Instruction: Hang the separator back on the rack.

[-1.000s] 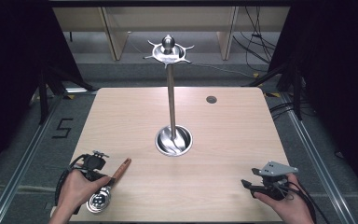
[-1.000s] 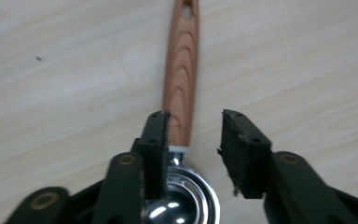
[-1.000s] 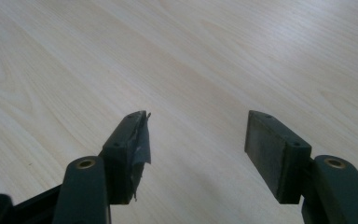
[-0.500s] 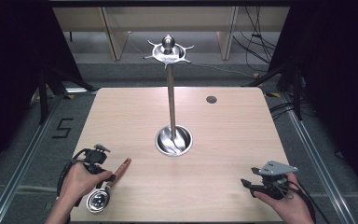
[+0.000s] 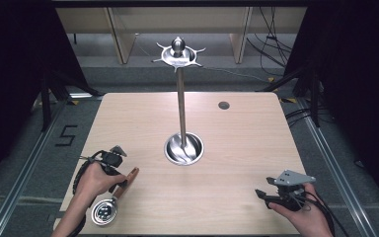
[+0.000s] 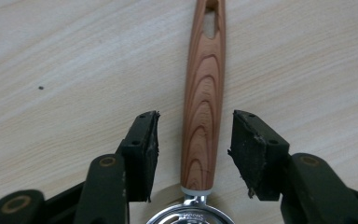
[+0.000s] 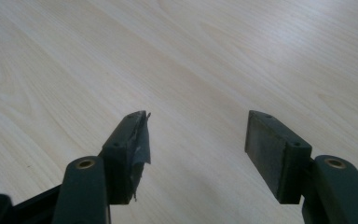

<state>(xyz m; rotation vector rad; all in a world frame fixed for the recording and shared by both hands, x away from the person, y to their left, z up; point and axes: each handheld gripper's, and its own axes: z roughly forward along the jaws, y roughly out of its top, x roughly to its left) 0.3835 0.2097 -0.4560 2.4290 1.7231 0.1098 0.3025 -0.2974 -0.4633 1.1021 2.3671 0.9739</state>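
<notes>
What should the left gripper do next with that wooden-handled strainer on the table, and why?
Probably close the jaws on the wooden handle of the small metal strainer. The left gripper straddles the handle, its jaws, which have just been closing, standing open with a gap on each side, so nothing is gripped yet. The strainer lies flat on the pale wooden table, with the tall metal hanging stand beyond.

The high view is looking forward and down from above the person's side, taking in the whole surface (image 5: 237, 148) from well back. The left gripper view is riding low on the left tool (image 6: 193, 154), facing along its jaws and sitting very close over the ladle (image 6: 204, 107), which the high view is also showing at the near left corner. The right gripper view is looking along the right tool (image 7: 196, 149) at bare wood close below, part of the same surface.
</notes>
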